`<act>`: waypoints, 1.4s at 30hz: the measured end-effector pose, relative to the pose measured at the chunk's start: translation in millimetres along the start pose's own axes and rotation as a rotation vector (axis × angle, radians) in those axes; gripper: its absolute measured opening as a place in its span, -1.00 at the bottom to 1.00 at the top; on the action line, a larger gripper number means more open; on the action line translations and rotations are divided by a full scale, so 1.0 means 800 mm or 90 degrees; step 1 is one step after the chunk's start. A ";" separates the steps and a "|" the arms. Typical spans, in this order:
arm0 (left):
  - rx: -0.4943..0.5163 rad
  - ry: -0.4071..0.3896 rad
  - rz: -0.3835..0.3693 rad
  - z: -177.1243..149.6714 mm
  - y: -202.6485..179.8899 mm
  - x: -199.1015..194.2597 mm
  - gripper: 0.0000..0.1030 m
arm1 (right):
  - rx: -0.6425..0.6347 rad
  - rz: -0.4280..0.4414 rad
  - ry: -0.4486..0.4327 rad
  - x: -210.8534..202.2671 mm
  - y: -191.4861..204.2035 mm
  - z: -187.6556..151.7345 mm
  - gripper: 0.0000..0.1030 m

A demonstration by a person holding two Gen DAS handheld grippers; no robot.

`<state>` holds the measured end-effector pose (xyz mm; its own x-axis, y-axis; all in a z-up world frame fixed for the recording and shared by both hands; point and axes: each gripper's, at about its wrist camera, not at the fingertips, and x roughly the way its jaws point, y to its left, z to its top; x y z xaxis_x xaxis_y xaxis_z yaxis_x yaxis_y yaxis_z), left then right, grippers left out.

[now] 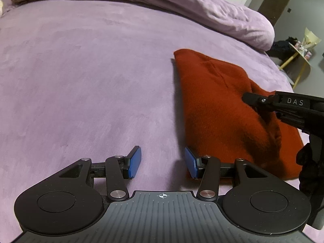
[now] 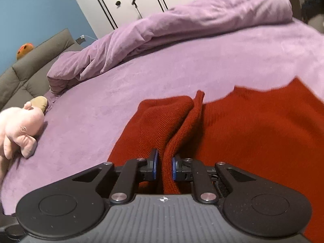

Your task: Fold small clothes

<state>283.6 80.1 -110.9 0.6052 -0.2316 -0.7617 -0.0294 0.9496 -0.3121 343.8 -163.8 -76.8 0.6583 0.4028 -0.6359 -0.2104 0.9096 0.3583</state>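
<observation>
The right gripper is clenched on a raised fold of the red garment. The left gripper stands released above the purple bedsheet, just left of the garment's near edge.

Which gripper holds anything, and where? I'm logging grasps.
The right gripper pinches a raised fold of the red garment; the left gripper holds nothing.

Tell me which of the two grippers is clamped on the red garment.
The right gripper: its blue pads pinch a fold of the red knit garment. The left gripper hangs open, empty, over the purple bedsheet.
</observation>
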 end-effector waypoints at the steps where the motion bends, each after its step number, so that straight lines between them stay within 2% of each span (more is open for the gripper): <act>1: -0.004 -0.001 -0.003 0.000 0.000 -0.003 0.00 | -0.017 -0.006 -0.009 -0.006 0.003 0.002 -0.78; 6: 0.012 -0.015 -0.033 0.000 -0.010 -0.023 0.01 | -0.054 -0.043 -0.056 -0.046 -0.005 0.009 -0.80; 10: 0.055 -0.012 -0.070 -0.004 -0.037 -0.027 0.04 | -0.034 -0.091 -0.077 -0.076 -0.048 0.009 -0.80; 12: 0.073 0.002 -0.082 -0.010 -0.054 -0.018 0.04 | -0.025 -0.143 -0.070 -0.080 -0.075 0.003 -0.91; 13: 0.083 0.011 -0.086 -0.012 -0.063 -0.012 0.04 | -0.010 -0.144 -0.048 -0.077 -0.095 -0.002 -0.91; 15: 0.104 0.020 -0.098 -0.019 -0.079 -0.002 0.04 | 0.062 -0.114 0.002 -0.071 -0.127 -0.012 -0.90; 17: 0.114 0.036 -0.107 -0.022 -0.089 0.011 0.04 | 0.096 -0.088 0.006 -0.076 -0.140 -0.020 -0.89; 19: 0.107 0.045 -0.091 -0.023 -0.092 0.022 0.03 | 0.132 -0.055 -0.002 -0.082 -0.150 -0.023 -0.85; 20: 0.106 0.046 -0.088 -0.023 -0.092 0.025 0.03 | 0.164 -0.027 -0.002 -0.083 -0.158 -0.022 -0.80; 22: 0.104 0.047 -0.081 -0.021 -0.092 0.028 0.04 | 0.239 0.021 -0.007 -0.081 -0.175 -0.020 -0.31; 25: 0.104 0.045 -0.077 -0.023 -0.092 0.028 0.04 | 0.272 0.064 0.000 -0.060 -0.172 -0.011 -0.01; 27: 0.099 0.044 -0.075 -0.025 -0.092 0.029 0.04 | 0.252 0.062 0.019 -0.042 -0.160 -0.007 0.07; 30: 0.097 0.045 -0.072 -0.025 -0.094 0.027 0.04 | 0.209 0.064 0.046 -0.013 -0.132 -0.003 0.09; 31: 0.102 0.044 -0.071 -0.025 -0.095 0.028 0.04 | 0.191 0.057 0.044 -0.009 -0.122 -0.003 0.04; 32: 0.106 0.043 -0.069 -0.025 -0.095 0.027 0.04 | 0.159 0.036 0.039 -0.005 -0.111 -0.004 -0.08; 33: 0.108 0.043 -0.067 -0.025 -0.096 0.028 0.04 | 0.138 0.017 0.039 -0.005 -0.103 -0.004 -0.43; 35: 0.103 0.043 -0.067 -0.025 -0.097 0.029 0.04 | 0.091 -0.013 0.030 -0.010 -0.087 -0.002 -0.61; 36: 0.099 0.043 -0.065 -0.024 -0.098 0.029 0.04 | 0.045 -0.040 0.018 -0.017 -0.075 0.001 -0.78; 38: 0.095 0.039 -0.059 -0.023 -0.100 0.026 0.04 | -0.035 -0.083 -0.014 -0.034 -0.056 0.007 -0.81; 42: 0.103 0.030 -0.046 -0.025 -0.105 0.021 0.08 | -0.090 -0.142 -0.070 -0.070 -0.056 0.019 -0.81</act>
<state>280.6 -7.7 -108.7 0.5630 -0.3059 -0.7677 0.1428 0.9510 -0.2743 327.3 -229.2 -46.6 0.7728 0.1846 -0.6072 -0.1449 0.9828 0.1143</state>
